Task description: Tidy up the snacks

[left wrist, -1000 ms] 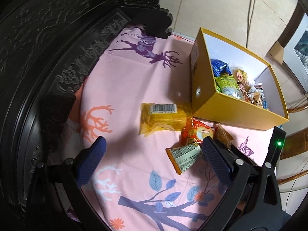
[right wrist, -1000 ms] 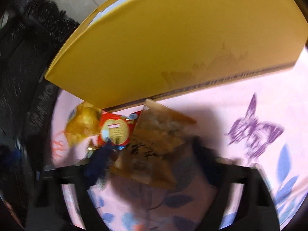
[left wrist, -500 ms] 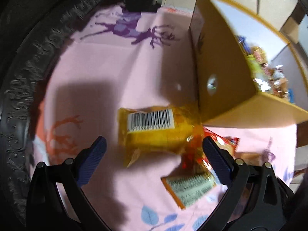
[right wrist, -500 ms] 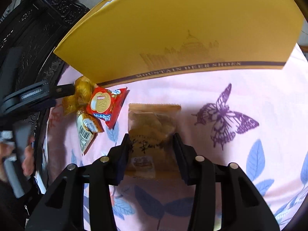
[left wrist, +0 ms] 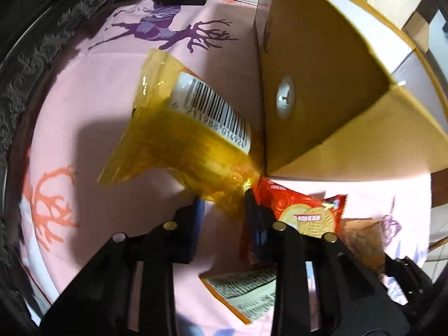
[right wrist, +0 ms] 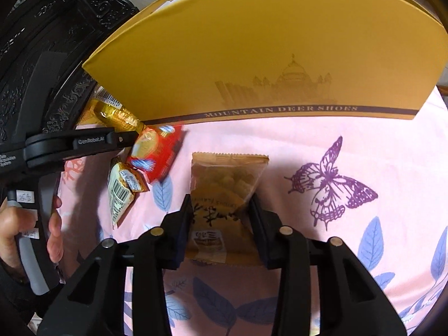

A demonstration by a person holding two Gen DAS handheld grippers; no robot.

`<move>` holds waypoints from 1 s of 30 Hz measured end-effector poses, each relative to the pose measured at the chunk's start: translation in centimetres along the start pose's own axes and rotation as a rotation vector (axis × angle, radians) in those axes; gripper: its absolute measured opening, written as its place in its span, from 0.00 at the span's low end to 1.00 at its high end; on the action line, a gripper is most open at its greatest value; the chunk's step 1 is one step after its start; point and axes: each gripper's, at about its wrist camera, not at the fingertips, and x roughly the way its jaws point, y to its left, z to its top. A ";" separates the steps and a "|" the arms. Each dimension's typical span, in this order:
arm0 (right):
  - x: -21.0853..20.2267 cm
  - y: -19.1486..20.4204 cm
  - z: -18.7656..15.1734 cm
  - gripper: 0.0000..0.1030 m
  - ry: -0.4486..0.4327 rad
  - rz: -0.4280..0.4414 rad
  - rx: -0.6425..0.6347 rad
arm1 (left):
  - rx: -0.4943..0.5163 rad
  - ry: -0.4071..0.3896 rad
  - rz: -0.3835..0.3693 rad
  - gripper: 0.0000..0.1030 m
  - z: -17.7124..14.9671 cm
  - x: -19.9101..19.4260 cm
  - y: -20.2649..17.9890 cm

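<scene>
Left gripper (left wrist: 222, 200) closing on yellow barcoded packet (left wrist: 182, 137), frame centre, tail pinched. Right gripper (right wrist: 221, 207) closing on tan snack pouch (right wrist: 226, 193), lower centre, pads squeezing it. Lift both clear of yellow shoebox (right wrist: 266, 56) wall, upper frame, before dropping inside.

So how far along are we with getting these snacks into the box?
Nothing visible shows what is already boxed; the yellow box hides its inside. In hand: left gripper jaws closing on the yellow packet, right gripper jaws closing on the tan packet. Left: red packet and barcode packet.
</scene>
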 end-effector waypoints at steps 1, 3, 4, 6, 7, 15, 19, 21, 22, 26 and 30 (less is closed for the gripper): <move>-0.1 -0.1 0.1 0.38 -0.001 -0.002 -0.008 | 0.002 -0.008 0.001 0.26 -0.2 -0.3 0.0; -0.5 -0.3 0.0 0.37 -0.001 -0.002 -0.018 | 0.004 -0.013 -0.002 0.26 -0.5 -0.6 0.0; -0.6 -0.3 -0.1 0.37 -0.001 -0.002 -0.019 | 0.002 -0.017 -0.006 0.26 -0.7 -0.8 0.0; -1.0 -0.5 -0.4 0.37 -0.002 0.003 -0.019 | 0.003 -0.027 -0.006 0.25 -1.2 -1.2 0.0; -1.3 -0.7 -0.6 0.37 -0.004 0.004 -0.022 | 0.005 -0.033 -0.008 0.25 -1.3 -1.5 0.0; -4.7 -0.5 -1.9 0.37 -0.038 0.045 -0.064 | 0.022 -0.075 -0.031 0.23 -2.5 -4.6 -0.1; -7.2 -0.8 -2.6 0.37 -0.070 0.064 -0.076 | 0.027 -0.118 -0.062 0.22 -3.5 -7.4 -0.2; -8.4 -0.8 -2.5 0.37 -0.090 0.065 -0.076 | 0.031 -0.137 -0.085 0.13 -4.4 -9.0 -0.2; -9.2 -1.0 -2.5 0.37 -0.103 0.063 -0.077 | 0.033 -0.137 -0.088 0.09 -4.5 -9.3 -0.2; -10.1 -1.6 -2.4 0.37 -0.122 0.060 -0.051 | 0.036 -0.117 -0.088 0.09 -4.8 -9.2 0.2; -10.2 -2.1 -2.3 0.37 -0.123 0.061 -0.036 | 0.028 -0.039 -0.097 0.10 -4.4 -6.1 0.7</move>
